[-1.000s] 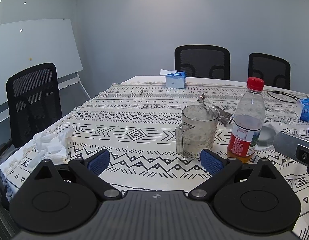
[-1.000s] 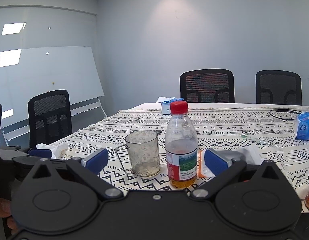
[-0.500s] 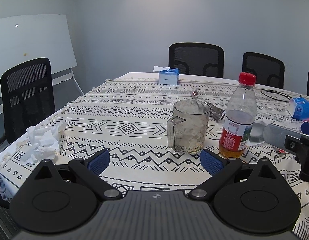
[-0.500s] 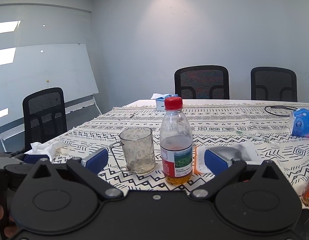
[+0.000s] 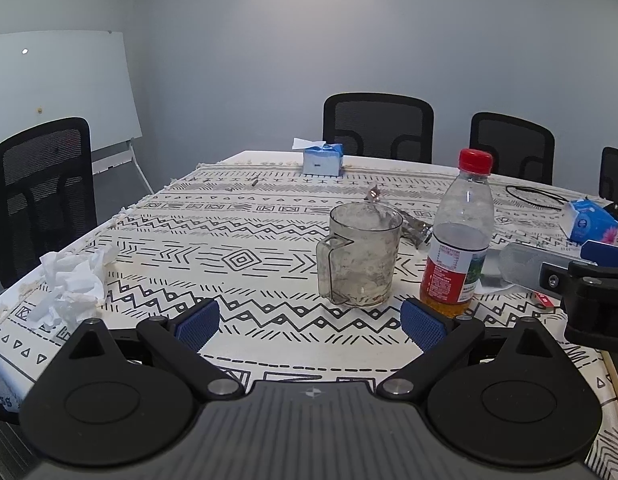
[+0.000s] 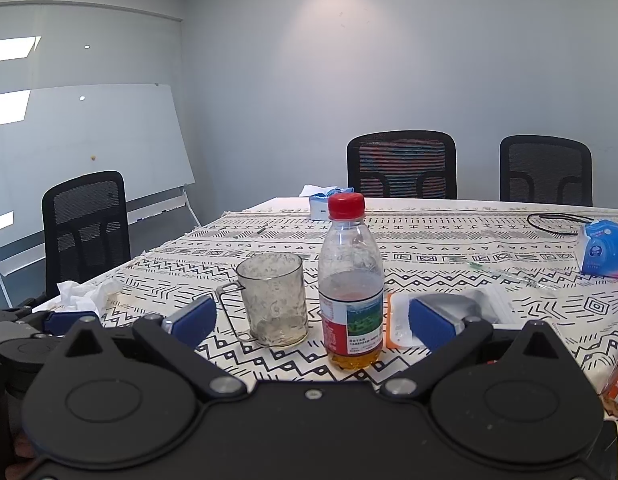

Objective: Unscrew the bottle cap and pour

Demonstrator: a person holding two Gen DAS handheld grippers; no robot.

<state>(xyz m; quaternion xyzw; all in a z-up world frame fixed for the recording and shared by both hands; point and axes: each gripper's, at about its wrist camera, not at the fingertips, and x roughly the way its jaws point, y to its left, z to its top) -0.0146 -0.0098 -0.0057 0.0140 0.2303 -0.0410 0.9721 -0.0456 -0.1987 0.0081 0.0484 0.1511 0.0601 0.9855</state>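
Since a second ago both cameras have drawn nearer the table, so bottle and cup loom larger, and neither has shifted on the cloth. From the left wrist view, the left gripper (image 5: 311,318) stands spread wide and holds nothing; the bottle (image 5: 457,240) stands upright with its red cap (image 5: 475,161) on, just right of the clear cup (image 5: 359,256), on the patterned tablecloth (image 5: 229,240). Part of the right gripper (image 5: 589,280) juts in from the right edge, cut off, so its jaws cannot be read there. From the right wrist view, the right gripper (image 6: 311,318) is likewise spread and empty, with the bottle (image 6: 351,292) straight ahead between its fingers and the cup (image 6: 275,300) near on its left. The bottle looks light, with only a little amber liquid at the bottom, so I judge a sideways nudge or a twist on the cap without a firm hold on the body could spin or topple it, perhaps into the cup so close by. Whether the cap is tight or merely resting cannot be told, and the cup's cloudy wall hides whether any liquid lies in it.
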